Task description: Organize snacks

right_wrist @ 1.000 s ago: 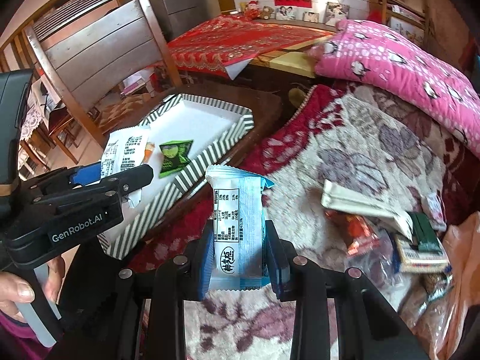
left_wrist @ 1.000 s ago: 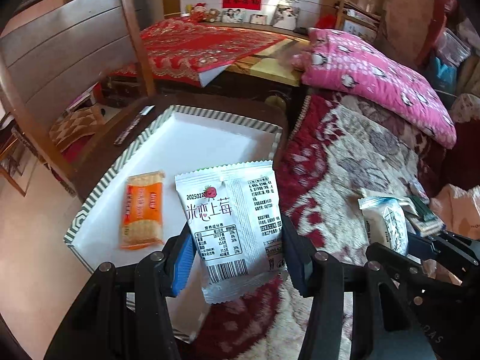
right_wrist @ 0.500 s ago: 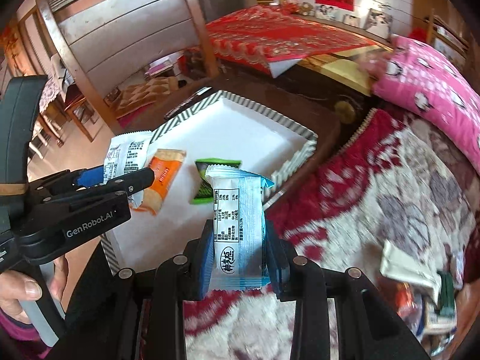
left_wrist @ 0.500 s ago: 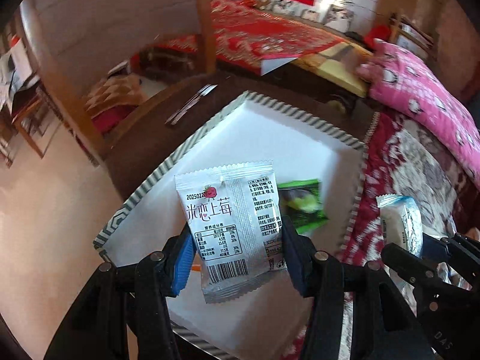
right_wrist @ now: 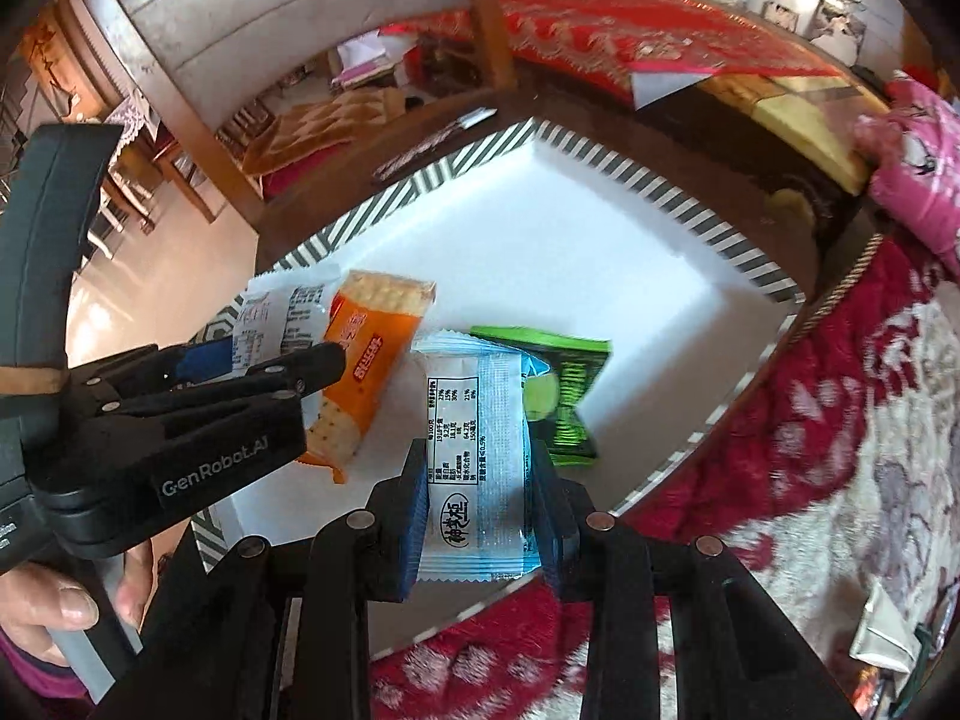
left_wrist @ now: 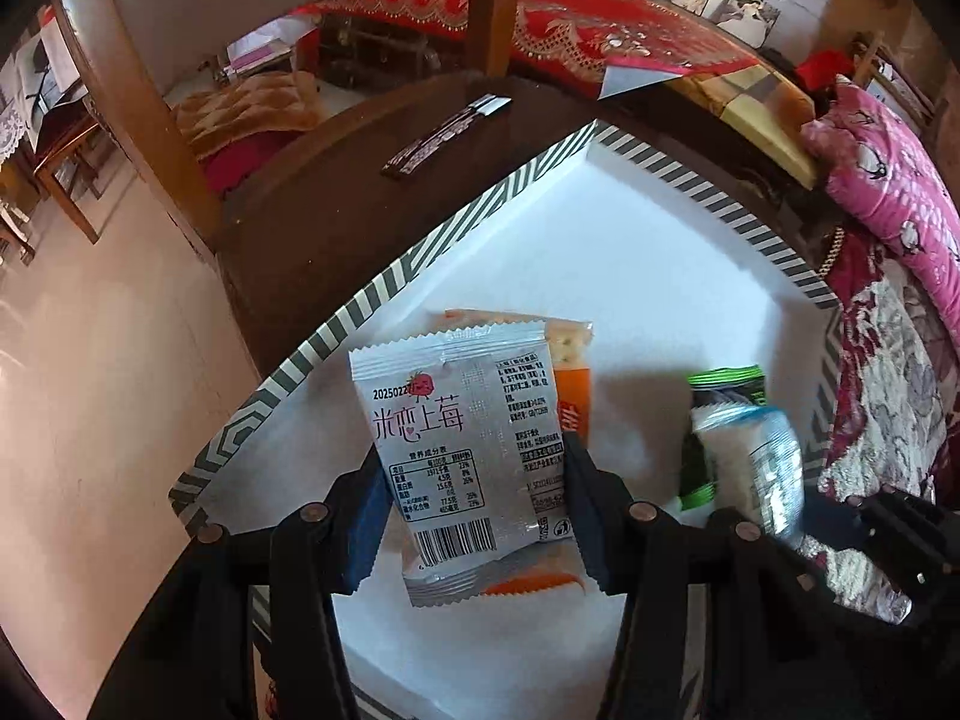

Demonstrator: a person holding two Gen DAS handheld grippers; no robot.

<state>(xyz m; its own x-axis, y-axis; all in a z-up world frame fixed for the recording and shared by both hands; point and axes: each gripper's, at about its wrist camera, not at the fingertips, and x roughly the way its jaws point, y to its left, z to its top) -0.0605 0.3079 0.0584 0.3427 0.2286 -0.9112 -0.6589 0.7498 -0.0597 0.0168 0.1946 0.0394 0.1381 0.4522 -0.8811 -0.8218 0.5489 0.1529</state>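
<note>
While the left gripper (left_wrist: 474, 498) clamps the white packet (left_wrist: 462, 450) and the right gripper (right_wrist: 480, 510) the blue packet (right_wrist: 474, 456) above the tray (left_wrist: 432, 264), lower each onto bare tray floor before releasing.

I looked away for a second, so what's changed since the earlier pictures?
Both grippers swung from over the red blanket to above the striped tray. Unchanged: left gripper grips the silver strawberry packet, right gripper the blue packet; orange crackers and green packet lie in the tray.

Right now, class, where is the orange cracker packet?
In the right wrist view the orange cracker packet lies flat on the white striped-rim tray, left of the green snack packet and beside the left gripper.
</note>
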